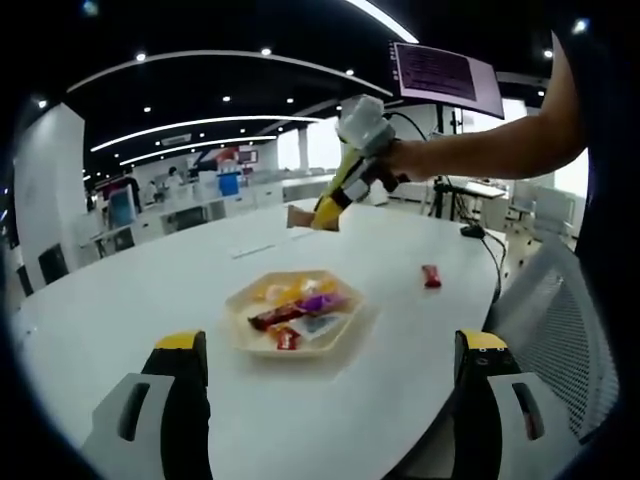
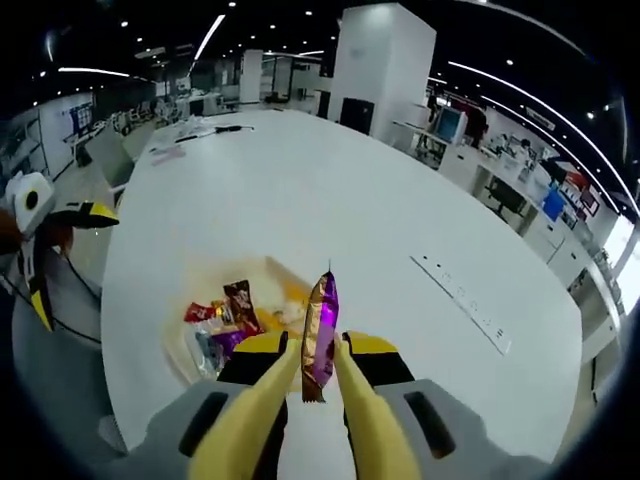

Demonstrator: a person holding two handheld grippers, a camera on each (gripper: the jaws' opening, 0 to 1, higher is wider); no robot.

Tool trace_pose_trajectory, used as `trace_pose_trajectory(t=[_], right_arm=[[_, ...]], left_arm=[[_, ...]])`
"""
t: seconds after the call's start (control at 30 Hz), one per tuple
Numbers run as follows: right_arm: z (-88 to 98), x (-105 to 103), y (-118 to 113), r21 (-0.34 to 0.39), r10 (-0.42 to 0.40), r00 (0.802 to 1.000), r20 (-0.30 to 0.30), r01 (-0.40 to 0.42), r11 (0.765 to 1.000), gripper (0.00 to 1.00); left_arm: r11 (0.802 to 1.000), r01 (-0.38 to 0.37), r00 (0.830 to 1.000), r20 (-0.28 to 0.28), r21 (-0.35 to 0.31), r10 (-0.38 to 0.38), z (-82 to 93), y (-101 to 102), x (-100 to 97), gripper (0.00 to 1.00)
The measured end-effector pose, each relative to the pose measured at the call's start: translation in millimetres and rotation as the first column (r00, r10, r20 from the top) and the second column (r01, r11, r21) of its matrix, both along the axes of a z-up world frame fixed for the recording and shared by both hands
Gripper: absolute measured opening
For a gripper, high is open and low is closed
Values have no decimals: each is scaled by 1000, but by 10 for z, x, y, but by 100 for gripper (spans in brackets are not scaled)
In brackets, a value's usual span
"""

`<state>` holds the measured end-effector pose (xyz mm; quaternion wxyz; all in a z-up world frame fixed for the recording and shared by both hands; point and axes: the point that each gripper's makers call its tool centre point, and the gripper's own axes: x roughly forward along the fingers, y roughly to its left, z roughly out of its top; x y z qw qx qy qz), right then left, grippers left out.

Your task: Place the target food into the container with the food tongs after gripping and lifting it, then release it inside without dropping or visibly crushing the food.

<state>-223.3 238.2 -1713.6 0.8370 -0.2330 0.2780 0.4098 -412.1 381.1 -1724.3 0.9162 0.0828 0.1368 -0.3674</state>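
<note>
White table [image 2: 330,200] spans an open office; right claw [image 2: 318,372] pinches purple candy [image 2: 320,330], left claw [image 1: 330,345] wide

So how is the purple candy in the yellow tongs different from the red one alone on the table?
The purple candy is pinched upright in the tongs, lifted above the tray; the red candy lies flat on the table, untouched. Purple looks longer; red looks small. Both are wrapped sweets outside the tray.

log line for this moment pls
right hand-held gripper: shut on purple candy | above tray | left hand-held gripper: open, idle | stage: carry
</note>
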Motion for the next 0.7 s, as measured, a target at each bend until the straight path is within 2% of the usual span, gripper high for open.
trace_pose_trajectory(t=[0.43, 0.7], right_arm=[[-3, -52, 485, 9, 79, 997, -3, -79, 997, 20], [-45, -79, 632, 4, 104, 995, -5, -104, 995, 21]], left_arm=[[1000, -1, 1000, 3, 1, 1, 5, -1, 0, 100], [1000, -6, 1000, 8, -2, 6, 17, 9, 5, 100]])
